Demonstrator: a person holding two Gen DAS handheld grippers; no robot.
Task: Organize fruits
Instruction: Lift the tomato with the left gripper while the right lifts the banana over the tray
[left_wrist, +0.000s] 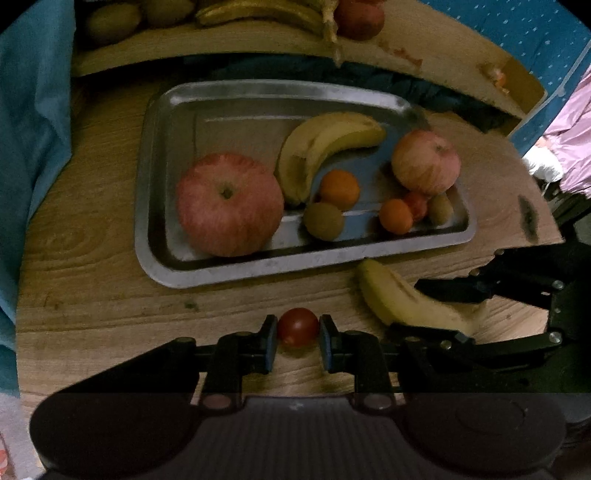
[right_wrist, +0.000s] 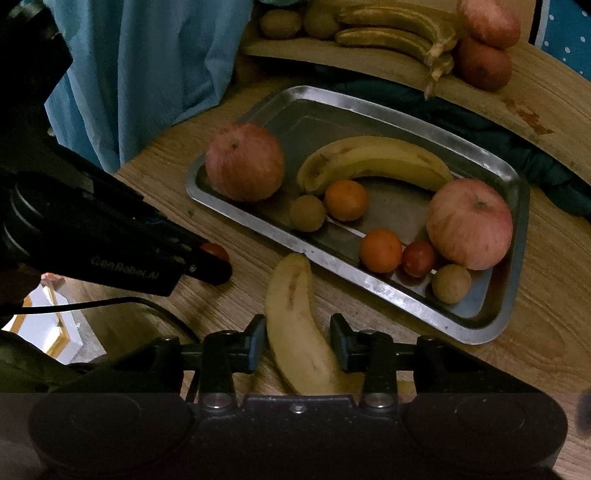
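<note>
My left gripper is shut on a small red tomato just above the wooden table, in front of the metal tray. The right wrist view shows the left gripper with the tomato peeking out at its tip. My right gripper is shut on a loose yellow banana lying on the table beside the tray. In the left wrist view that banana sits between the right gripper's fingers. The tray holds two apples, a banana, two oranges, two kiwis and another tomato.
A raised wooden board behind the tray carries bananas, kiwis and two apples. Blue cloth hangs at the left. The table's edge runs close on the right, where a person's pink sleeve shows.
</note>
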